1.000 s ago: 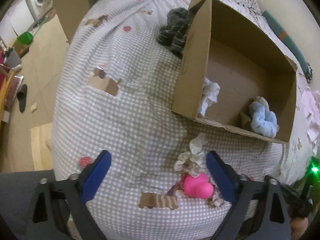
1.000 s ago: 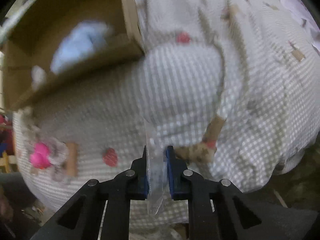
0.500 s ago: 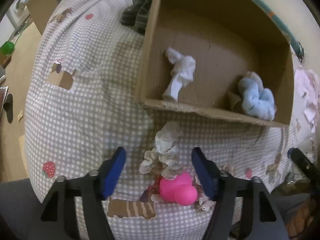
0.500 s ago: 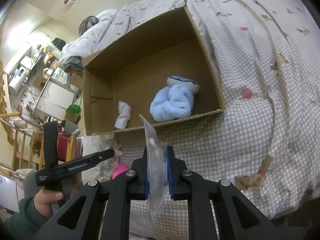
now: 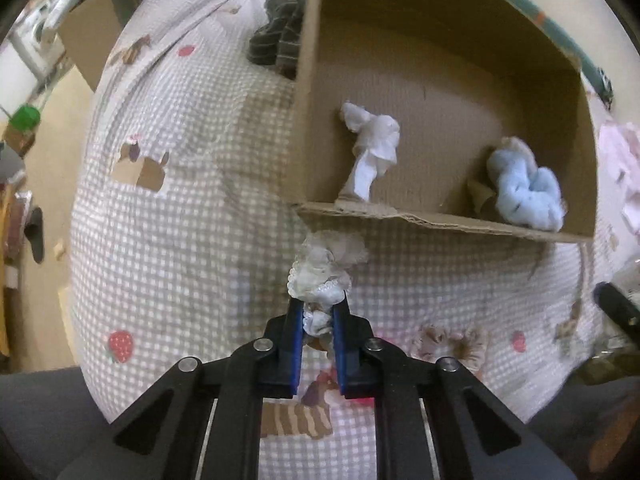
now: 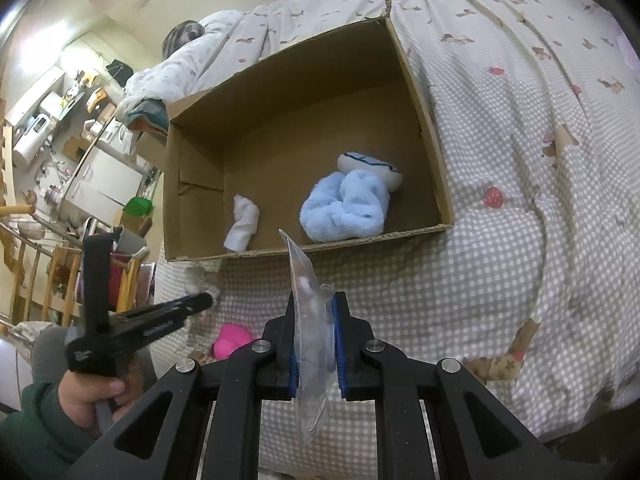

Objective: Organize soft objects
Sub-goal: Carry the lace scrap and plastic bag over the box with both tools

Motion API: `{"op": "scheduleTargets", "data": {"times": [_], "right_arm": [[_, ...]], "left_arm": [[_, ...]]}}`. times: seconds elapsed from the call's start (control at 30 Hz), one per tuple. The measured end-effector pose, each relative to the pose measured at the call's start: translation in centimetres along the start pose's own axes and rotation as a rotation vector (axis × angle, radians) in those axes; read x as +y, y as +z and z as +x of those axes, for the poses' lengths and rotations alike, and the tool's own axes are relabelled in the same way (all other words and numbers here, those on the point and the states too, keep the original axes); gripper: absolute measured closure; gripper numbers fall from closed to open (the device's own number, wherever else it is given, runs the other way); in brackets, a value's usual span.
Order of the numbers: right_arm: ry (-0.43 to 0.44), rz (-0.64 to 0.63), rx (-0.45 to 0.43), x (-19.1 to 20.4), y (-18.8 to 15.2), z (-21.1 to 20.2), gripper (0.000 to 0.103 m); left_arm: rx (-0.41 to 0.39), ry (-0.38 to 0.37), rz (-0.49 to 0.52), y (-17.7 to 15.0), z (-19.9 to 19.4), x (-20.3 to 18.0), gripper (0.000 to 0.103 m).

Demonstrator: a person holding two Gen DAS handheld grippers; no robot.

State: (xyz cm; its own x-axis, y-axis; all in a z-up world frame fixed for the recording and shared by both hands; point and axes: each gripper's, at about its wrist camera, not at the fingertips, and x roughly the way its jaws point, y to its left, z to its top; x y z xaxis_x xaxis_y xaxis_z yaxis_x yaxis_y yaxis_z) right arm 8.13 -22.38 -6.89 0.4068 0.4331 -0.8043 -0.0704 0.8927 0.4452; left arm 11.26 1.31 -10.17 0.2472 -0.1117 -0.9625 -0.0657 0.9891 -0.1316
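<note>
White frilly lace scrunchie (image 5: 326, 270) now pinched as left claw (image 5: 318, 320) just closed; brown cardboard box (image 5: 440, 216) ahead; right claw (image 6: 314, 320) grips clear plastic bag (image 6: 310, 320).

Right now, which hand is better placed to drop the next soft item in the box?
Left. Left gripper is shut on the white scrunchie just before the cardboard box; right gripper holds a plastic bag.

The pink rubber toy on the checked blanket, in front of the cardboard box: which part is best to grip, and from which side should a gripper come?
Probably from above, jaws closing across the round body of the pink toy. Only its smooth, domed top shows in the right wrist view, low on the checked blanket; the left gripper covers one side. A narrower part cannot be made out.
</note>
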Motion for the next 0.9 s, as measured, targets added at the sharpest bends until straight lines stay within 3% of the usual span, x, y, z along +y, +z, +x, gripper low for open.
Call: {"op": "scheduleTargets", "data": {"times": [0.37,0.5,0.67,0.9], "right_arm": [[-0.005,-0.026,-0.012,0.4,0.1,0.0,0.088],[-0.01,-0.002,-0.035,-0.1,0.2,-0.8,0.088],[0.027,0.039,-0.098,-0.6,0.5,-2.7,0.088],[0.05,0.028,-0.215,0.0,0.9,-5.4,0.088]], "left_arm": [[-0.063,0.007,-0.078,-0.9,-3.1,2.5,0.091],[-0.12,0.018,-0.066,-1.5,-6.4,3.0,0.091],[-0.172,-0.047,-0.088,-1.8,-10.0,2.8,0.091],[-0.259,-0.061,-0.086,-1.1,-14.1,2.6,0.091]]}}
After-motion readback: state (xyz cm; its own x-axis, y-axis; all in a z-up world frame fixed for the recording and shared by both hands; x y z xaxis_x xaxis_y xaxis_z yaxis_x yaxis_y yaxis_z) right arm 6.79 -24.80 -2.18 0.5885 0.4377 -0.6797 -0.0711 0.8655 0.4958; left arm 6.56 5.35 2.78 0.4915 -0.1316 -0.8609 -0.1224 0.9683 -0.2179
